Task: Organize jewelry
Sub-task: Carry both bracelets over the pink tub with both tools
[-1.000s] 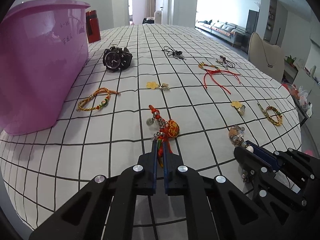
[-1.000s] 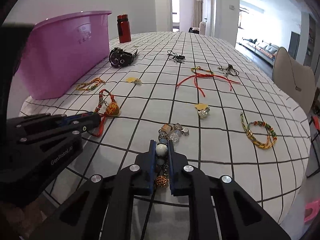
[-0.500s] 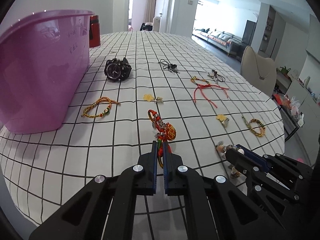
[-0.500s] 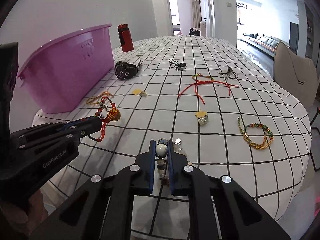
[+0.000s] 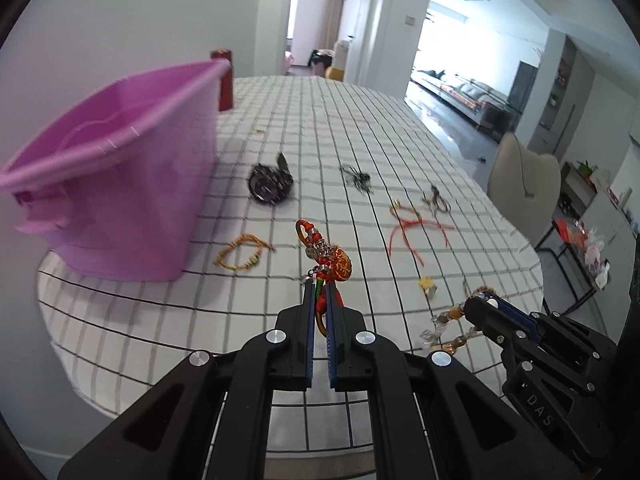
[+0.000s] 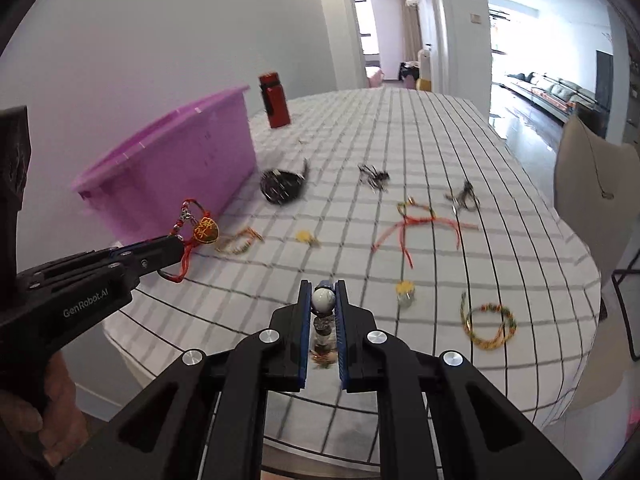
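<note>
Left gripper (image 5: 320, 312) was clamped on the cord of a red charm (image 5: 335, 263), the orange pendant standing clear of the fingertips and off the cloth. Right gripper (image 6: 323, 308) was clamped on a beaded bracelet (image 6: 323, 300), a pale bead wedged at the tips and the rest of the strand hanging down between the fingers toward the camera. Both pieces were in the air above the near edge of the checked tablecloth (image 5: 280, 344).

The purple bin (image 5: 120, 184) sat ahead and to the left of the left gripper, open top showing. Likely destination, judging by the task.

Loose on the cloth ahead of the grippers: a black watch (image 5: 270, 186), a woven yellow bracelet (image 5: 242, 252) ahead and just left, a red string (image 5: 416, 228) ahead right, a small yellow charm (image 6: 405, 293) just right of the right gripper, and a multicolour bracelet (image 6: 488, 326) further right.

Notes for doing the carry well:
- Keep both grips firm; the cord is thin and could slip.
- Clear the bin's rim before releasing, since the dangling strand may catch on it.
- Move the left load first; it is nearer the bin, and the two grippers sit close together.
</note>
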`<state>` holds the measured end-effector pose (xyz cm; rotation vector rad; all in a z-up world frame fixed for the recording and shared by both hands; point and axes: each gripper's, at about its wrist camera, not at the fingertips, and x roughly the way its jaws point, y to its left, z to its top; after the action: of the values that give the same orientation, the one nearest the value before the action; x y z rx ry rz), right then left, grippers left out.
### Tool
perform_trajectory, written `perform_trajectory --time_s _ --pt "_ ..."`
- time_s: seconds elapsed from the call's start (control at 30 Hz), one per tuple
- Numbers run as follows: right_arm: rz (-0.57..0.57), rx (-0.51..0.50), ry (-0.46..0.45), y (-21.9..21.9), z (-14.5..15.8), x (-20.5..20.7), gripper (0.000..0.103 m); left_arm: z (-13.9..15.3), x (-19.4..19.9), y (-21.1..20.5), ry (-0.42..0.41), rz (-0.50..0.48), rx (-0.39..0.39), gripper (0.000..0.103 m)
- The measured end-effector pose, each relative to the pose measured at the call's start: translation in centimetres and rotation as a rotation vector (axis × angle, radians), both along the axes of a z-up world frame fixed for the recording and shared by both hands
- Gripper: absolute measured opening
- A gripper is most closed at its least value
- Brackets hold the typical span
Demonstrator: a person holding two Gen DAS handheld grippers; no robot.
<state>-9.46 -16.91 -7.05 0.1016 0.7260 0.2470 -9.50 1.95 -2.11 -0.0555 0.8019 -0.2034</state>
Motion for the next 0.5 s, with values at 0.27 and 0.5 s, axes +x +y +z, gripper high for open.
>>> perform_trajectory --time_s 0.27,0.5 --pt "0.115 0.014 -0.05 2.5 6.2 1.8 0.011 6.1 -0.5 3.0 -0.057 0.09 -0.008 0.005" --pt "0.181 0.047 -0.105 6.5 10.6 4.6 0.011 9.9 0.6 6.9 -0.107 0.124 -0.011 0.005"
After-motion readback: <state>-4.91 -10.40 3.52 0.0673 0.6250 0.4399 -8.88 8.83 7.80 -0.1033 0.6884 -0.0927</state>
